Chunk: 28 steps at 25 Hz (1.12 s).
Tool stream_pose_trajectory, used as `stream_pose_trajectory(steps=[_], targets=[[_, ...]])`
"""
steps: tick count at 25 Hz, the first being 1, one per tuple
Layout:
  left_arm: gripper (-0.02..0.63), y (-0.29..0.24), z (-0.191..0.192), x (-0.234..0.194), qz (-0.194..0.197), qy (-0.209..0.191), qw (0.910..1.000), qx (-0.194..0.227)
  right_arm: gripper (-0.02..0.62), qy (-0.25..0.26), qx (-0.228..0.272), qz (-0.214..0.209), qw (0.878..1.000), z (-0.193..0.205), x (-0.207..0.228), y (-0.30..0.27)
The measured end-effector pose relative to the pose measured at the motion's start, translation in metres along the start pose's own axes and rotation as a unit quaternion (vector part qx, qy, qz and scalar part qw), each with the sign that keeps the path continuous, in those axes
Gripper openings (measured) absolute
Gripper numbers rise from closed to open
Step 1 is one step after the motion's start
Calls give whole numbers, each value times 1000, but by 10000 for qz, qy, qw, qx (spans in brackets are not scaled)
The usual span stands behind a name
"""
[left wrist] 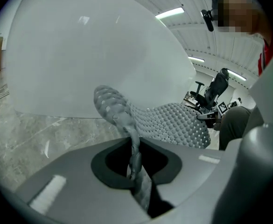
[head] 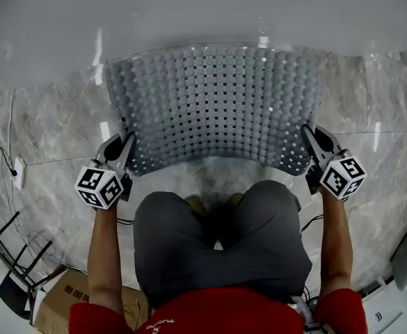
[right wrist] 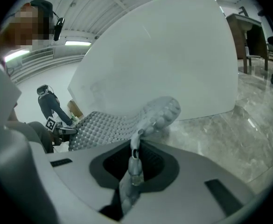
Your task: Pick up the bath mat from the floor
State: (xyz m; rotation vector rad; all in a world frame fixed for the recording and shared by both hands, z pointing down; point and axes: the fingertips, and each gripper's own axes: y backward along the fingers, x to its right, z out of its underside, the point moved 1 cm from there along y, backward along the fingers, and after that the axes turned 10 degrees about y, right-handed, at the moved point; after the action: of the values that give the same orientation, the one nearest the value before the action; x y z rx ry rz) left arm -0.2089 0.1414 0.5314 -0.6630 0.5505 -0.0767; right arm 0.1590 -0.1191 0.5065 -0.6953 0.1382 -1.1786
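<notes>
left gripper [head: 124, 147], picture's left: jaws pinch the bath mat [head: 217, 103] corner | right gripper [head: 312, 139]: pinches other corner | two grips keep it spread, off the floor [head: 43, 127]

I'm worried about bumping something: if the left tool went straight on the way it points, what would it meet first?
The left tool is shut on the bath mat, so the mat's bunched edge comes first; behind it, probably the white tub, though depth is unclear.

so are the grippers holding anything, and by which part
Both hold the bath mat: the left gripper pinches its near left corner, and the right gripper pinches its near right corner.
</notes>
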Motion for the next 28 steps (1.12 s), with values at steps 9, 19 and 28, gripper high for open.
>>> stream_pose_trajectory(steps=[9,19,28], targets=[[44,88,-75,53,-20,-246,9974,673,35,55,565,-161,9983,-96,-44,63],[44,53,-55,56,-346,-277,9985,308,35,-386,496,-405,9972,-60,-17,37],[44,53,-53,51,-329,-242,9981,455,35,-428,543,-268,9972,-61,-17,38]])
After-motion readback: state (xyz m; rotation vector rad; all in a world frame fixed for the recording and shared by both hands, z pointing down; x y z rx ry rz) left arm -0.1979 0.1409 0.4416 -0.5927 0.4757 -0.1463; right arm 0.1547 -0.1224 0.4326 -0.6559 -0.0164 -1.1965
